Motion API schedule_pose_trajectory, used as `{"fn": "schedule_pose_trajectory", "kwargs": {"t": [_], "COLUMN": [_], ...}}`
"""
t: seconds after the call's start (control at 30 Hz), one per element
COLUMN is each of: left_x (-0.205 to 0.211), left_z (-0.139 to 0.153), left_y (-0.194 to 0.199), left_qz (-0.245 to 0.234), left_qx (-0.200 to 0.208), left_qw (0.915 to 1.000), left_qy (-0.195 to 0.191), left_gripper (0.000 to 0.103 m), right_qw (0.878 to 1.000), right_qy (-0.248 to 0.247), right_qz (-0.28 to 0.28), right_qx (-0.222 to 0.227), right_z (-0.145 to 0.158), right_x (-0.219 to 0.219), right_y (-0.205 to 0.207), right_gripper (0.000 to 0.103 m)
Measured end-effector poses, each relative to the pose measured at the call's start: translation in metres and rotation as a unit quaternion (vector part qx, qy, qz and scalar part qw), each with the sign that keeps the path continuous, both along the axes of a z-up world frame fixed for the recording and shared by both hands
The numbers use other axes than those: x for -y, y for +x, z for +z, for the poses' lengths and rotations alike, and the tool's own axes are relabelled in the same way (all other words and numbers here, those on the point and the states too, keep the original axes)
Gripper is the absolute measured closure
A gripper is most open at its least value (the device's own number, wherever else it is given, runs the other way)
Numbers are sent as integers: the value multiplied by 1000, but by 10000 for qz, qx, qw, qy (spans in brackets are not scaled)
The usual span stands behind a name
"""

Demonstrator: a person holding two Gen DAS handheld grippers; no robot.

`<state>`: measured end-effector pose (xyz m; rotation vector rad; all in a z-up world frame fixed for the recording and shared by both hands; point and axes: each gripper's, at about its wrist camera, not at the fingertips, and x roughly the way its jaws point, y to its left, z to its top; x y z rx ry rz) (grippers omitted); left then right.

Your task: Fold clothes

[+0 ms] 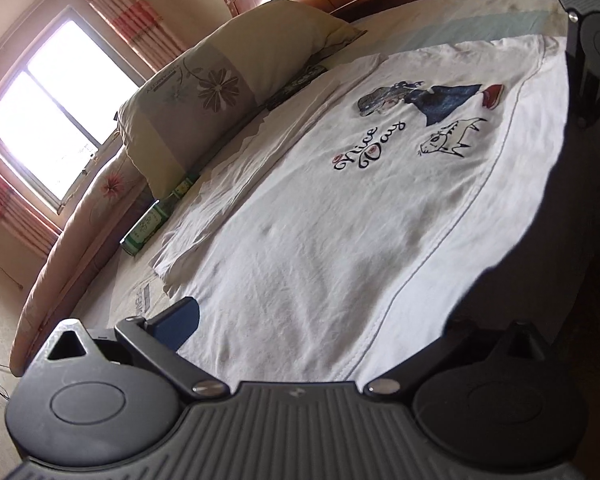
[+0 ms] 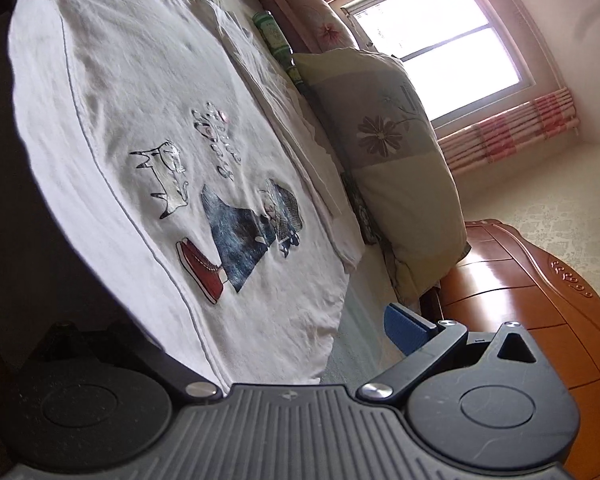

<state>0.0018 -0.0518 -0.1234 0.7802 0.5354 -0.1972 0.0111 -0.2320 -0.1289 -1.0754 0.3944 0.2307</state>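
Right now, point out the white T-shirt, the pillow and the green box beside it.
White T-shirt (image 1: pixel 320 240), left wrist view: plain cloth below the print.
Pillow (image 1: pixel 228 80), left wrist view: flower-printed face.
Green box (image 1: pixel 146 228), left wrist view: its labelled side.

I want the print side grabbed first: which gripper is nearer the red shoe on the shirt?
Right. The right gripper sits at the shirt edge by the shoe; the left gripper is at the far end.
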Motion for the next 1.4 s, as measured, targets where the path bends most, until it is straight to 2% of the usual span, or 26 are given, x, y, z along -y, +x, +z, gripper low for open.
{"fn": "schedule_pose_trajectory", "kwargs": {"t": [0.13,0.23,0.3,0.37,0.63,0.8,1.1,1.4], "left_x": [5,2,0,0,2,3,-3,-13], "left_z": [-1,2,1,1,22,29,45,48], "left_y": [-1,-2,1,1,6,17,62,129], "left_qz": [-107,-87,-22,-58,129,114,-74,-178], "left_qx": [162,288,157,202,823,886,928,934], "left_qw": [9994,9992,9996,9994,9961,9953,9940,9931], "left_qy": [285,275,239,287,281,383,570,679], "left_gripper": [0,0,0,0,0,0,0,0], "right_qw": [9994,9972,9962,9960,9909,9897,9874,9877], "right_qy": [194,512,674,701,850,803,926,809], "right_qz": [-112,-220,-287,-275,-387,-338,-459,-466], "right_qx": [275,498,468,473,967,1134,1200,1253], "right_z": [2,9,12,12,21,24,34,37], "right_x": [-2,0,2,3,6,5,-2,-12], "right_y": [-1,-1,1,3,4,19,60,119], "right_gripper": [0,0,0,0,0,0,0,0]}}
